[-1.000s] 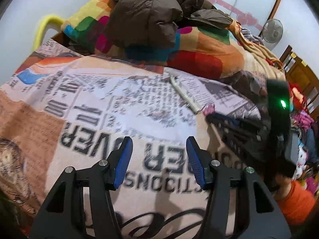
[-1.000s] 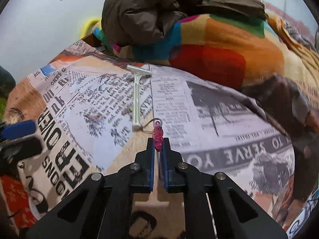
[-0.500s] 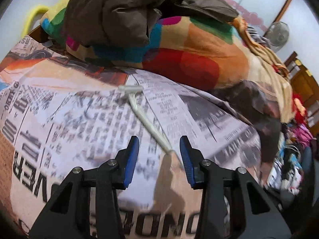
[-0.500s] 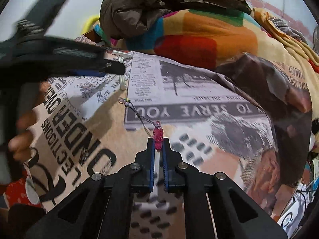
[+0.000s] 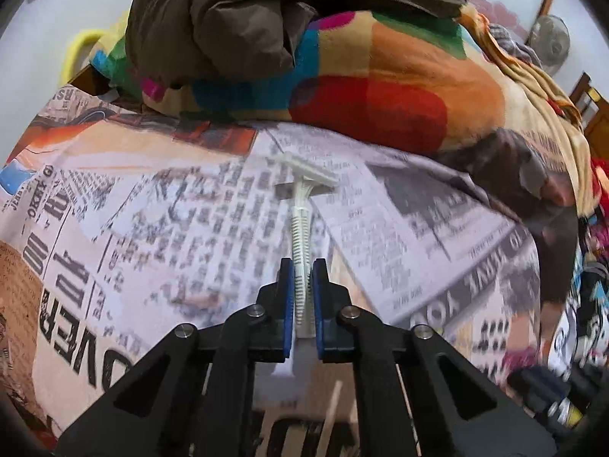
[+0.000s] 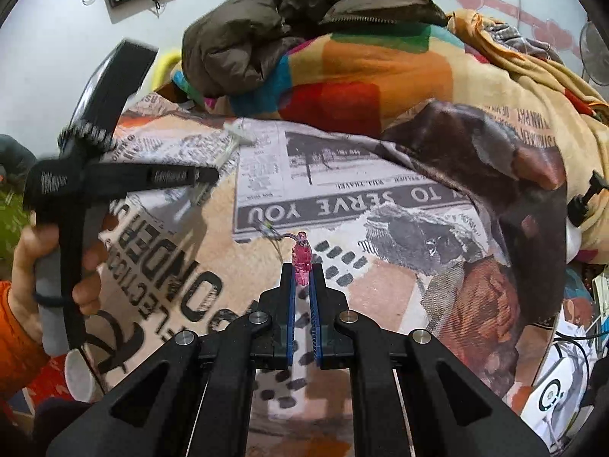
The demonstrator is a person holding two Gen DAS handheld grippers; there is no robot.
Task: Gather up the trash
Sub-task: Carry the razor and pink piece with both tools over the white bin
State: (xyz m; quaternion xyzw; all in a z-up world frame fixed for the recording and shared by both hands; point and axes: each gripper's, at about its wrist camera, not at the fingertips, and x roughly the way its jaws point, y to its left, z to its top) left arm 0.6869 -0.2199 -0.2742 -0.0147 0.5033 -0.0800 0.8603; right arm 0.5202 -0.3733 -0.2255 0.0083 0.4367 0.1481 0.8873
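Under me lies a bedspread (image 5: pixel 152 228) printed like newspaper. Behind it I see a bright patchwork blanket (image 5: pixel 380 87) heaped up, with a brown padded jacket (image 5: pixel 213 19) on top. A fan (image 5: pixel 550 43) stands by the far wall.

A bed (image 5: pixel 114 251) carries everything, under a newspaper-print sheet (image 6: pixel 342 205) in grey, tan and orange. At its 12 o'clock end a blanket (image 5: pixel 380 87) of bright colour blocks lies bunched on the sheet, with a brown jacket (image 5: pixel 213 26) heaped on top. A white razor (image 5: pixel 302 205) sits at the middle, head toward 12 o'clock; whether it touches the sheet cannot be told. At 3 o'clock the sheet folds into a dark brown patch (image 6: pixel 495 160).
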